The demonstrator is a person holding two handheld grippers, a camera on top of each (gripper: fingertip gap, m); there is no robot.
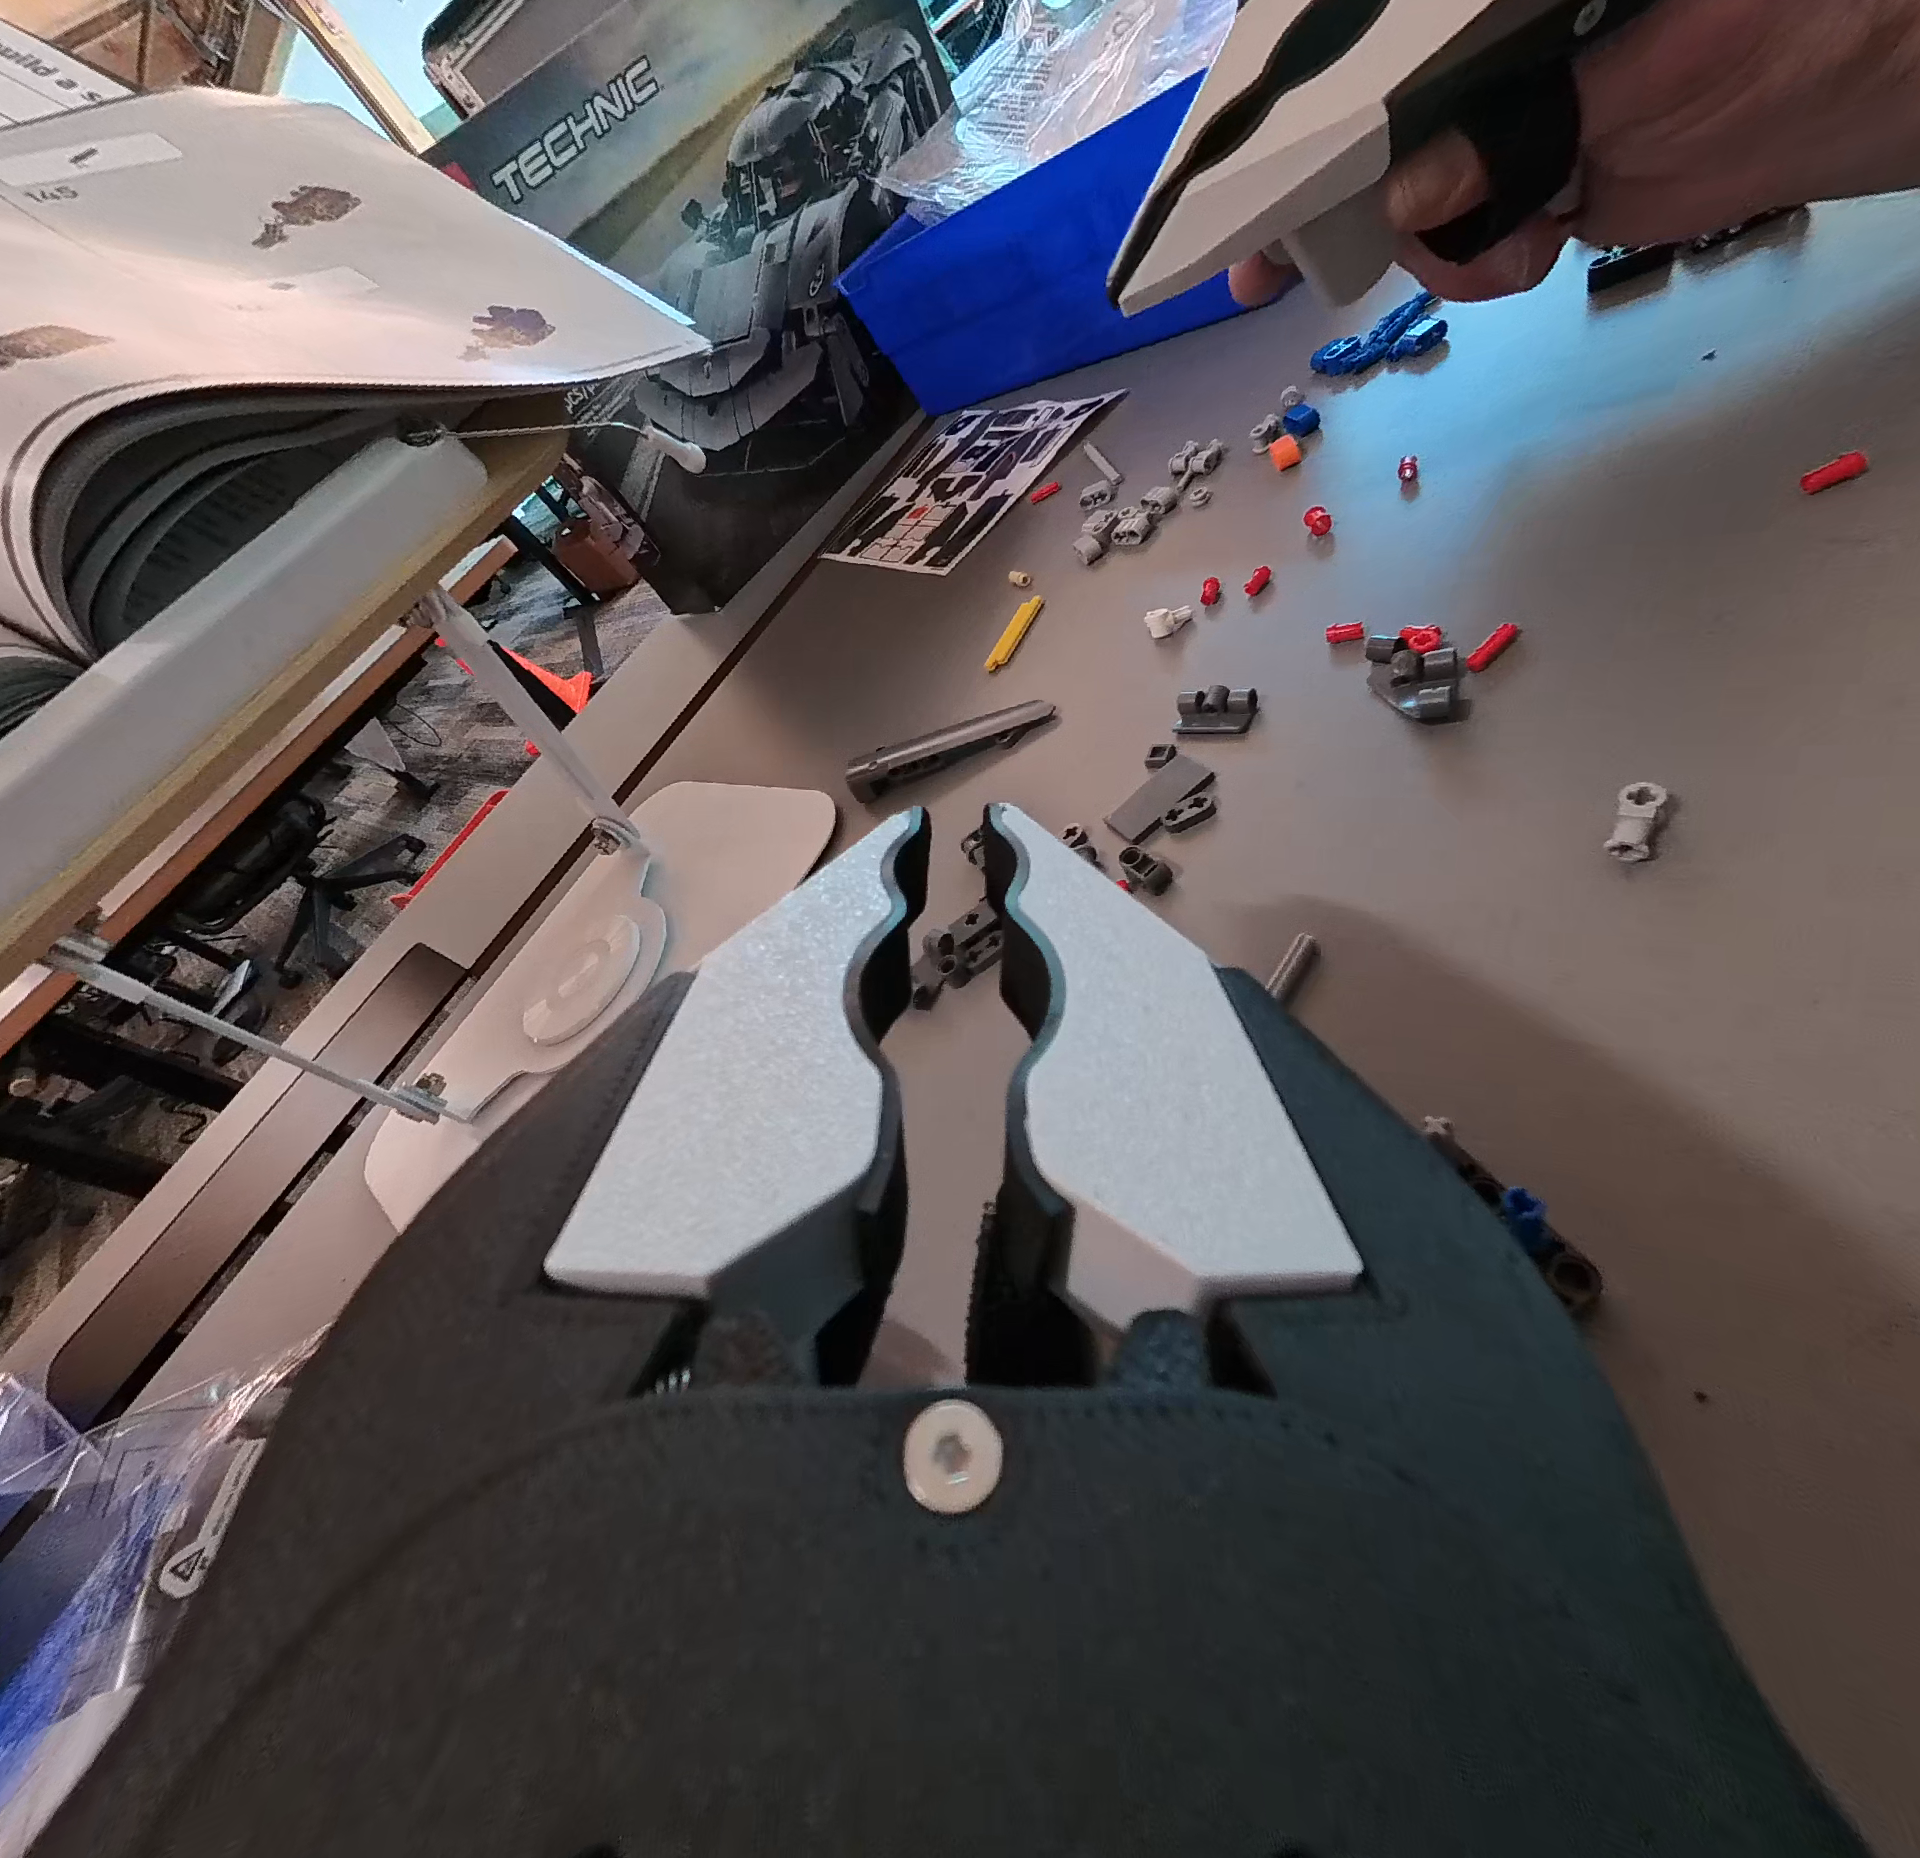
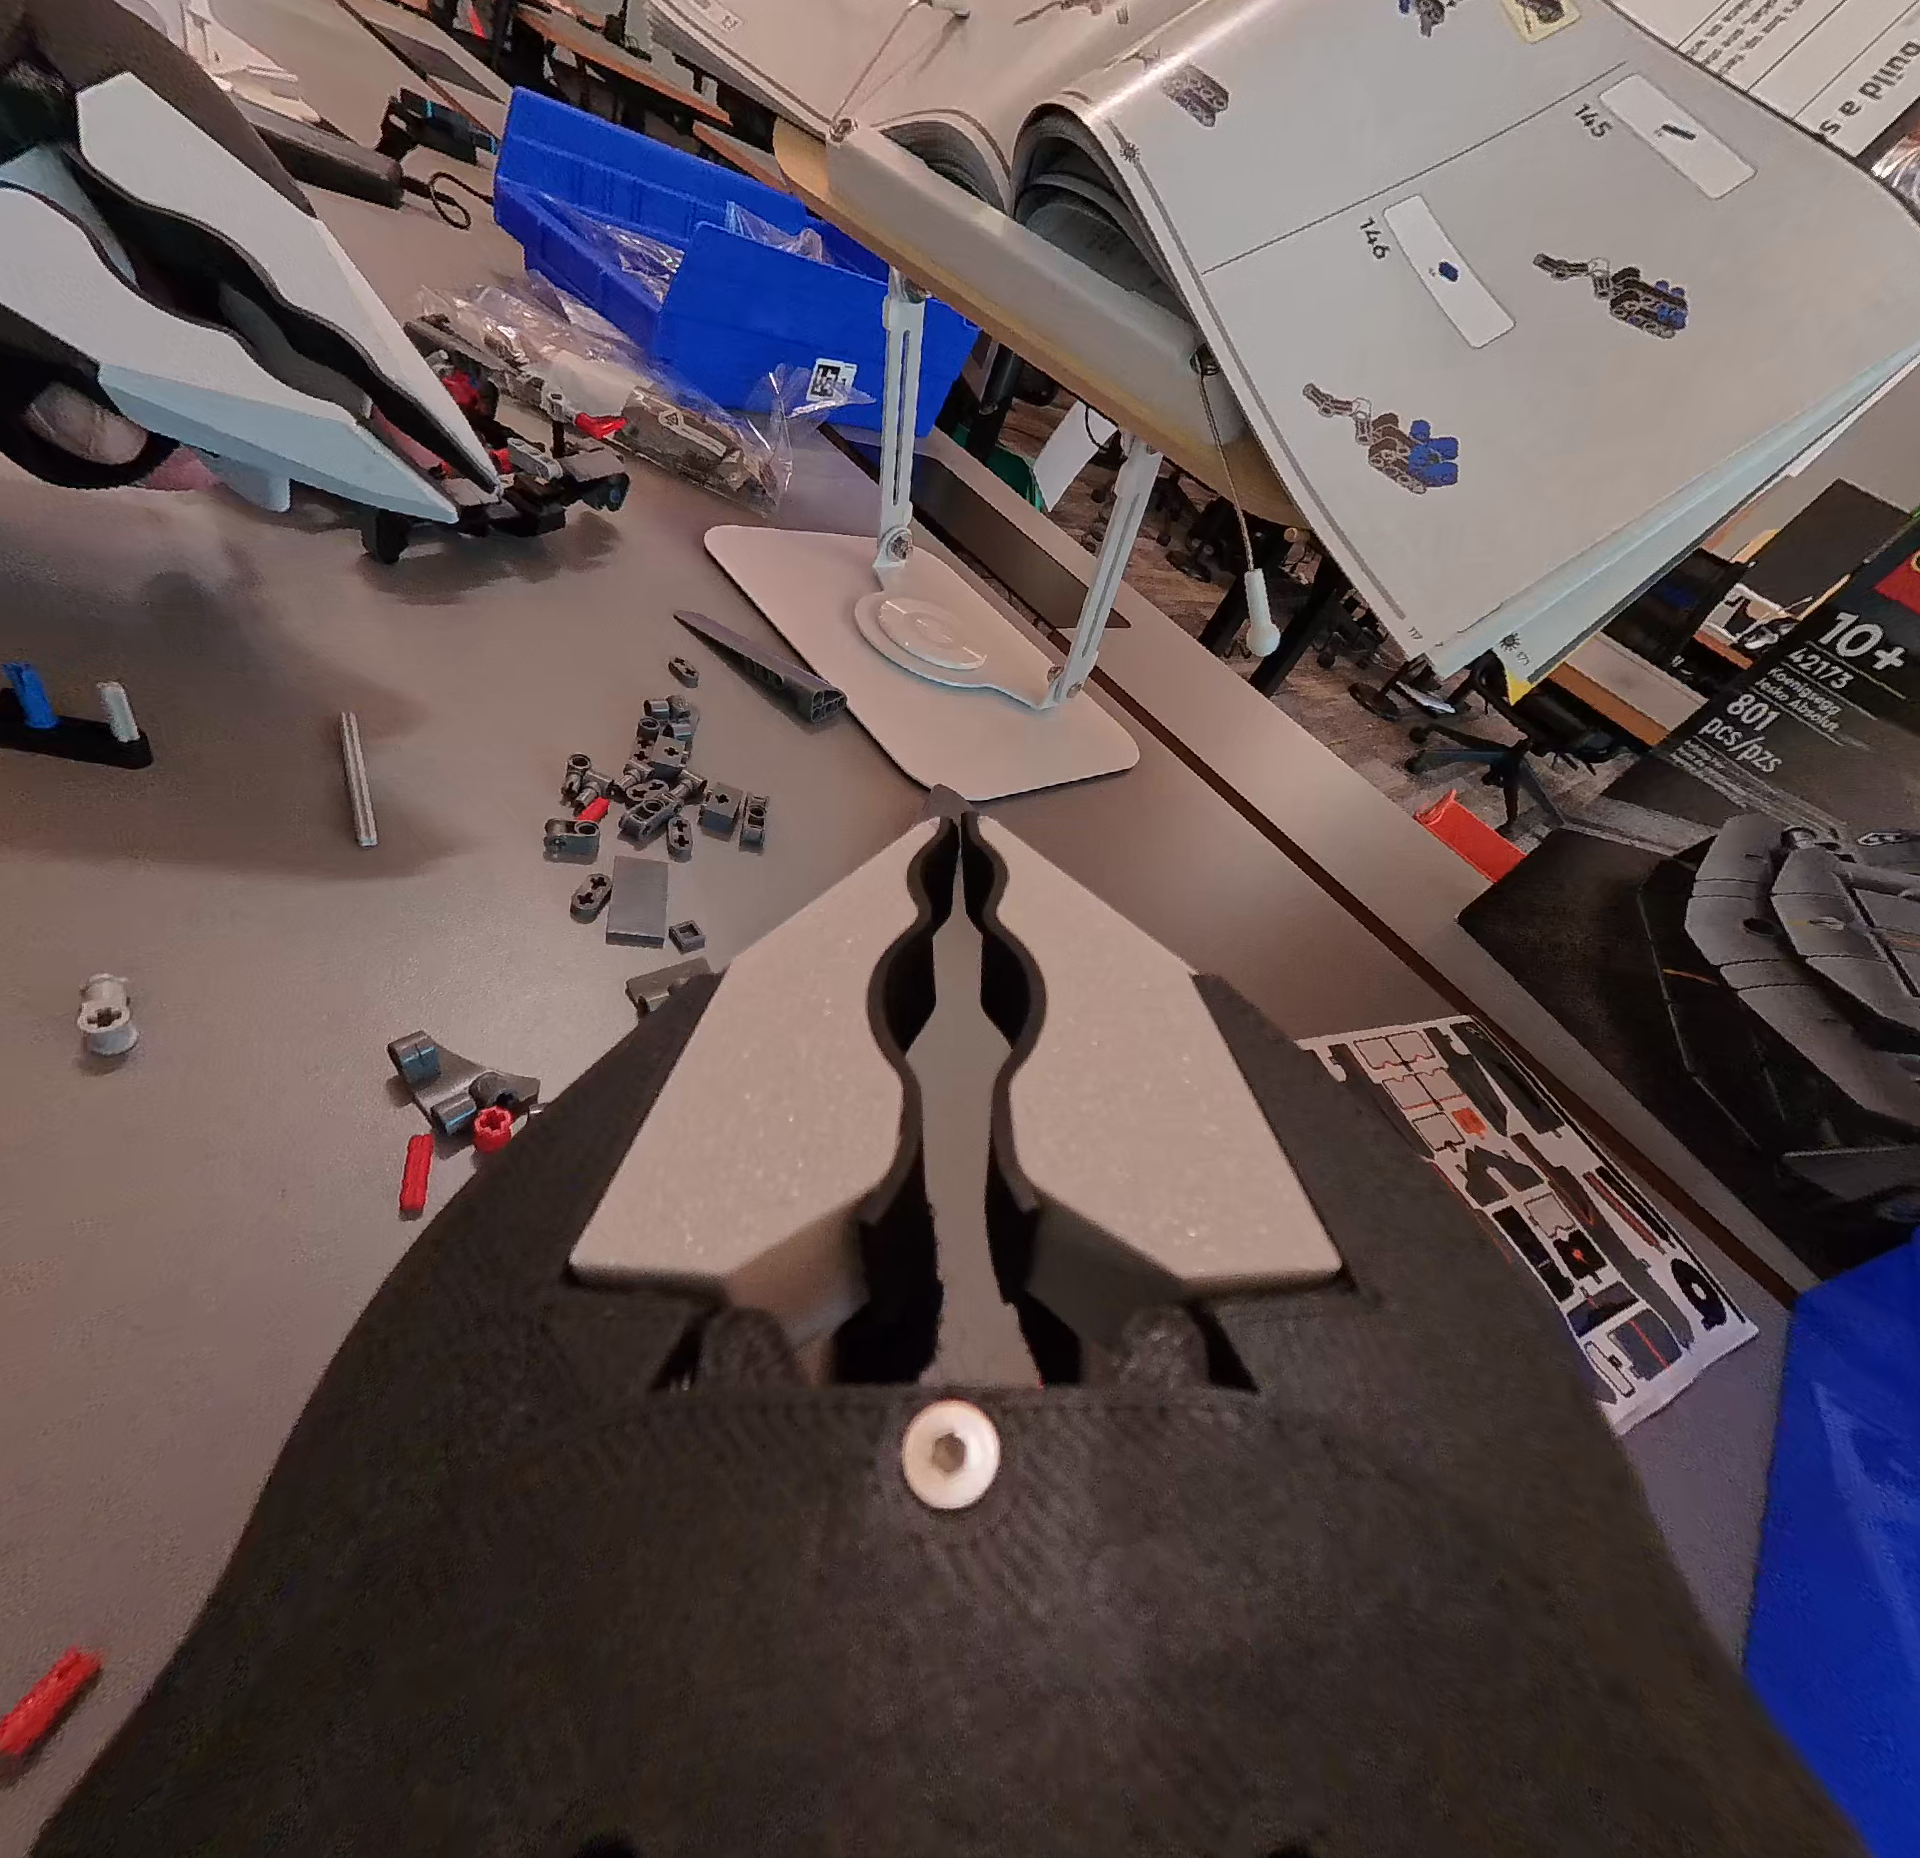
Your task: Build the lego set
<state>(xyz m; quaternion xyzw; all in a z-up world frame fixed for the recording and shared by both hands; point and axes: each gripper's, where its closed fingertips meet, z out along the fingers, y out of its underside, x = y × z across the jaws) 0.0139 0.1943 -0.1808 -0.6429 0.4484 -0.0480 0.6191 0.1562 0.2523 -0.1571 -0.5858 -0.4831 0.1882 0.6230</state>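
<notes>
My left gripper (image 1: 958, 821) hovers over the grey table (image 1: 1455, 977). Its jaws stand a little apart and nothing sits between the tips. Through the gap I see small dark grey connectors (image 1: 961, 951) lying on the table. A long dark grey panel piece (image 1: 945, 743) lies just beyond the tips. The same gripper shows at the upper left of the right wrist view (image 2: 473, 483). My right gripper (image 2: 954, 819) is shut, its tips together near the corner of the book stand's base plate (image 2: 831, 582). It also shows at the top right of the left wrist view (image 1: 1120, 296), held by a hand (image 1: 1714, 115).
An open instruction book (image 2: 1455, 250) rests on the stand. There are blue bins (image 2: 790, 322), plastic bags (image 2: 623, 395), a product box (image 1: 675, 198) and a sticker sheet (image 1: 977, 478). Red pins (image 1: 1491, 647), a yellow axle (image 1: 1013, 632) and a cluster of grey connectors (image 2: 665, 780) lie scattered. The table edge (image 2: 1299, 769) runs to the right. The gap from one gripper's tips to the other's is roughly 15 centimeters.
</notes>
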